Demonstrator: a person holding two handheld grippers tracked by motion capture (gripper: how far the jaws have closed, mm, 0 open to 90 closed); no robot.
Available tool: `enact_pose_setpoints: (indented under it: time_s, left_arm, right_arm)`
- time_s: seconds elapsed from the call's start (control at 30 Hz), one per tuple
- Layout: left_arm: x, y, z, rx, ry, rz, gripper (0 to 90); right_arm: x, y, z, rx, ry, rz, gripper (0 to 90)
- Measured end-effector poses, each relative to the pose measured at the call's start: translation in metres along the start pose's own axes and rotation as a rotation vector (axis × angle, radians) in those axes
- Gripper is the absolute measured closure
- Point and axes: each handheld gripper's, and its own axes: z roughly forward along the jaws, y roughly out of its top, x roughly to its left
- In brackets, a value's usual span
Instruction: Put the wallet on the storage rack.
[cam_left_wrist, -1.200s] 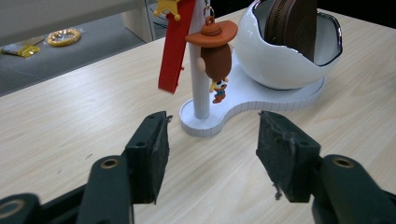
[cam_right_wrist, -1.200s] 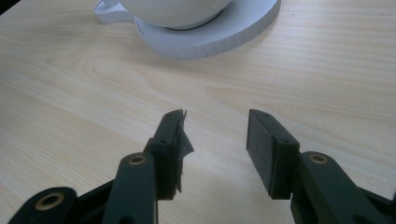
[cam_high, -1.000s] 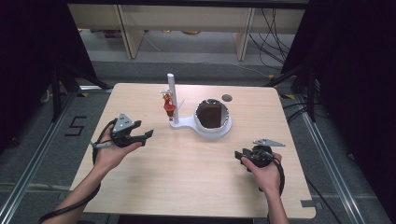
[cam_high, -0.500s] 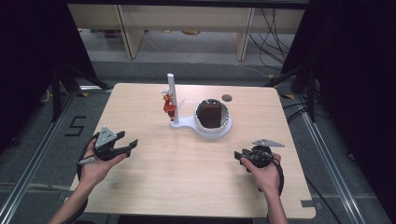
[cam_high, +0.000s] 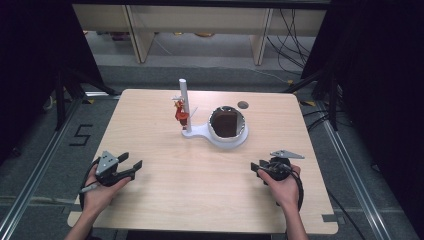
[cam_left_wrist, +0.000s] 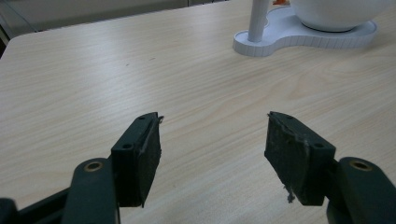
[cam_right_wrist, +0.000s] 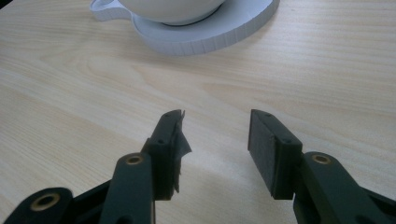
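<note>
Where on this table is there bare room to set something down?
Free: the wood between the left gripper and right gripper, and the table's far-left area beside the post. Crowded: the white stand with its bowl.

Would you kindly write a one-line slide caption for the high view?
Both hands rest open claws, left and right, on the wooden table, short of a white stand holding a bowl.
</note>
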Motion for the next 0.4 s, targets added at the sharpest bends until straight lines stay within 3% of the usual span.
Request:
enact_pose_setpoints:
  time_s: [0.1,0.13,0.2,0.23,0.27,0.3,0.4]
  left_arm:
    - [0.0009,-0.0053,-0.0024,-0.015,0.016,-0.016,34.8]
    - [0.0012,-0.0061,-0.0033,-0.021,0.017,-0.021,34.7]
    - [0.0022,-0.0073,-0.0055,-0.054,0.020,-0.018,34.0]
    - [0.0027,-0.0075,-0.0073,-0.051,0.028,-0.022,33.9]
    - [0.0037,-0.0082,-0.0075,-0.067,0.023,-0.031,33.5]
    - [0.0043,-0.0082,-0.0088,-0.064,0.027,-0.034,33.0]
    - [0.0038,-0.0084,-0.0084,-0.070,0.027,-0.031,32.1]
  right_arm:
    - [-0.0008,-0.0015,0.0013,-0.014,-0.010,-0.017,55.0]
    - [0.0013,-0.0024,0.0008,-0.020,0.004,0.006,55.0]
    - [0.0005,-0.0035,0.0007,-0.028,0.007,-0.007,54.5]
    - [-0.0022,-0.0035,0.0009,-0.041,0.013,-0.038,54.2]
    - [0.0013,-0.0048,0.0004,-0.043,0.013,0.009,54.0]
    - [-0.0006,-0.0052,0.0010,-0.054,-0.003,-0.014,53.5]
    - [0.0005,-0.0077,-0.0008,-0.075,0.014,0.008,51.7]
